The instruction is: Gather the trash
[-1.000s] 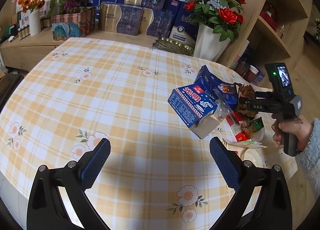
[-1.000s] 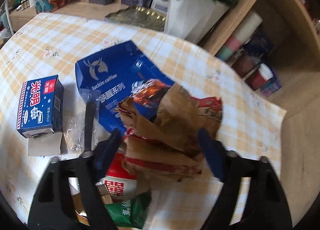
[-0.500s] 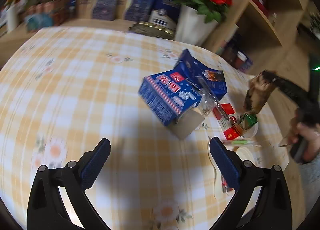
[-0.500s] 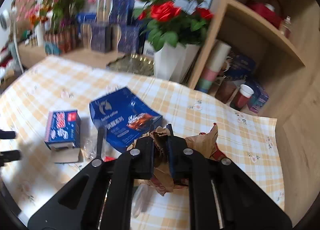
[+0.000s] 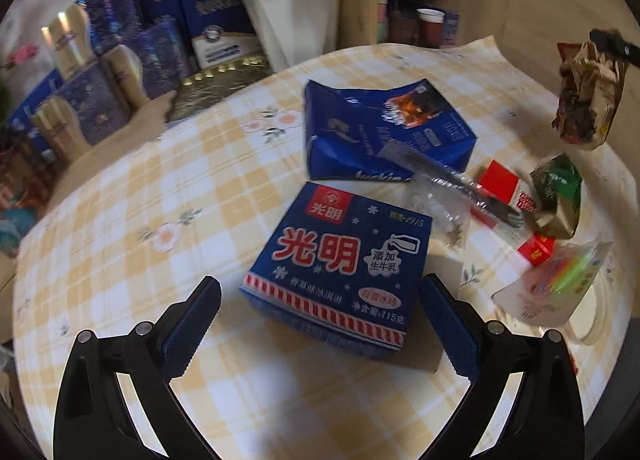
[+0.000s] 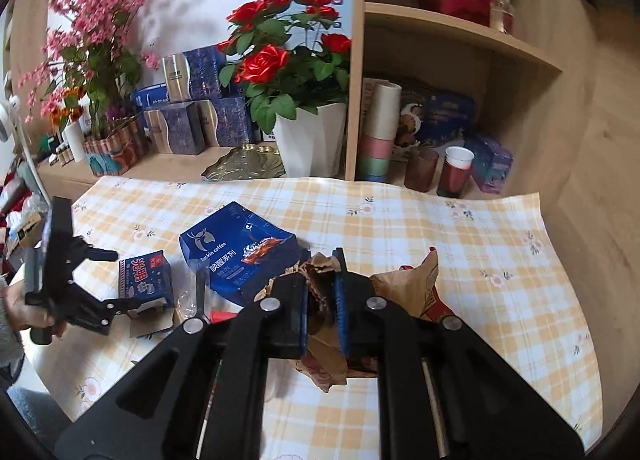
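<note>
My right gripper [image 6: 322, 300] has its fingers closed on a crumpled brown paper bag [image 6: 404, 292], pinching a bunched fold near the bag's upper edge; in the left wrist view the bag [image 5: 588, 100] hangs clear of the counter [image 5: 120, 220] at the far right. I judge the bag to be light and soft: the paper collapses under the pads, so the hold depends on a thick gather of folds, not a single ply, which could tear or slip. My left gripper [image 5: 316, 336] hovers with its fingers spread wide and holding nothing, one on each side of the blue ice-cream carton [image 5: 340, 256], which lies flat on the counter, printed face up. The carton looks like thin printed card, probably empty and light, fairly stiff along its creased edges but easily crushed across the broad faces. I would take it across the two narrow side walls near the end closest to me, where the folds give support; the glossy print may be slippery, so the pads should seat squarely. Behind it lies a blue coffee bag [image 5: 384, 132], and a black plastic fork in a clear wrapper [image 5: 452, 188] lies partly over that bag. The wrapper film is slick and thin; the fork's handle is the better hold. Red and green wrappers [image 5: 556, 196] lie beside them.
</note>
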### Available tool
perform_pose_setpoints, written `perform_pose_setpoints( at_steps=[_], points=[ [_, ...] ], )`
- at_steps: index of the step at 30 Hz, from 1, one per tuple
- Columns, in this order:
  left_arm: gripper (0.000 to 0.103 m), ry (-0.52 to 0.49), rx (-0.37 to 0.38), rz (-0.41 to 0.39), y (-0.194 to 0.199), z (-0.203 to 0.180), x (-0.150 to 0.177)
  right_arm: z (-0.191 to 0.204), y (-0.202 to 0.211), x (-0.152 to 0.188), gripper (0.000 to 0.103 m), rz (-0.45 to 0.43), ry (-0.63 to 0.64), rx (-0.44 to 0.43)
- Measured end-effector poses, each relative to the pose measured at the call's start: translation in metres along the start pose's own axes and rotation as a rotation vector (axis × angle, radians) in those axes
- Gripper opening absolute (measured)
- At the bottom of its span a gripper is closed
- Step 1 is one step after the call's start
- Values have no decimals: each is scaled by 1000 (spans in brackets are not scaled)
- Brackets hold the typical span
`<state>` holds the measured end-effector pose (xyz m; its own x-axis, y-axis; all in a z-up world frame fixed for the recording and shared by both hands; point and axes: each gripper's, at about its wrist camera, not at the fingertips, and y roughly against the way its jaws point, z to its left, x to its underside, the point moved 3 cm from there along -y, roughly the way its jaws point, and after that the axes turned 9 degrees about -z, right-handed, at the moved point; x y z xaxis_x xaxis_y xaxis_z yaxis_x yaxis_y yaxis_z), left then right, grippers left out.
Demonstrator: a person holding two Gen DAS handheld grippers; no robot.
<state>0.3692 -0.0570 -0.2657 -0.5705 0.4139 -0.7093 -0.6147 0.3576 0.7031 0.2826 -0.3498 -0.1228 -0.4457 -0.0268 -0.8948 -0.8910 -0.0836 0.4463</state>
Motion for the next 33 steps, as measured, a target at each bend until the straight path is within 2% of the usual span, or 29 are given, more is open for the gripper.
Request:
perform_pose_setpoints(
  at_steps=[3,7,8,13,18,23,33],
  points=[
    [97,-15,21,32,-11,-3,-3,-5,4,4,14,3,-19,-1],
    [97,15,59,81,-26,-3,-3,-8,9,10,14,7,-30,2],
    [89,29,58,84,-27,-2,-2,-9,11,11,14,7,-34,2],
    [87,138,84,33,-11,6,-3,-9,18,14,14,1,-40,2],
    [87,155,11,-22,20,3,-5,-4,28,10,14,-13,-57,-6],
    [87,236,-47,-66,59,5,-3,6,44,5,14,-30,-73,-28],
    [87,305,-73,-144,149,-17,20,40,87,3,14,-40,-63,-83]
  ],
)
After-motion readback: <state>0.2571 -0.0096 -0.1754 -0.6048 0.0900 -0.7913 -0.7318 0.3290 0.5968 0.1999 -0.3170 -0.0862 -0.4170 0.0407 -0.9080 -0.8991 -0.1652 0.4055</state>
